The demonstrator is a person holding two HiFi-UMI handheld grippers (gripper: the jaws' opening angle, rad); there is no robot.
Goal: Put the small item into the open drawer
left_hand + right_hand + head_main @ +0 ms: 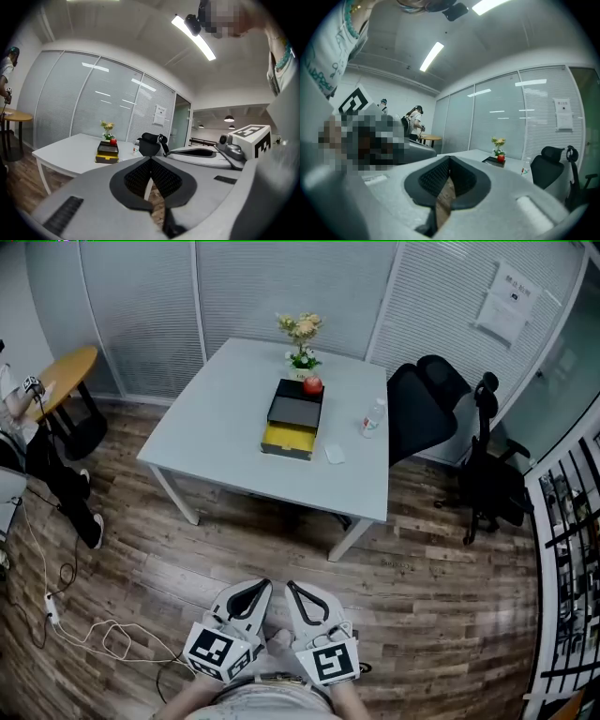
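On the white table (225, 418) stands a black drawer box (294, 409) with its yellow drawer (287, 440) pulled open toward me. A small white item (334, 454) lies on the tabletop just right of the drawer. Both grippers are low and close to my body, well short of the table. My left gripper (263, 585) and right gripper (291, 587) sit side by side, each with jaws together and nothing between them. The left gripper view (150, 160) shows the box (107, 153) far ahead. In the right gripper view (449, 160) it (493, 160) is also distant.
A red apple (312, 384) sits on the box, with a flower pot (302, 341) behind it and a water bottle (373, 417) to the right. Black office chairs (427, 409) stand right of the table. At the left are a round wooden table (66, 371) and a white floor cable (89, 629).
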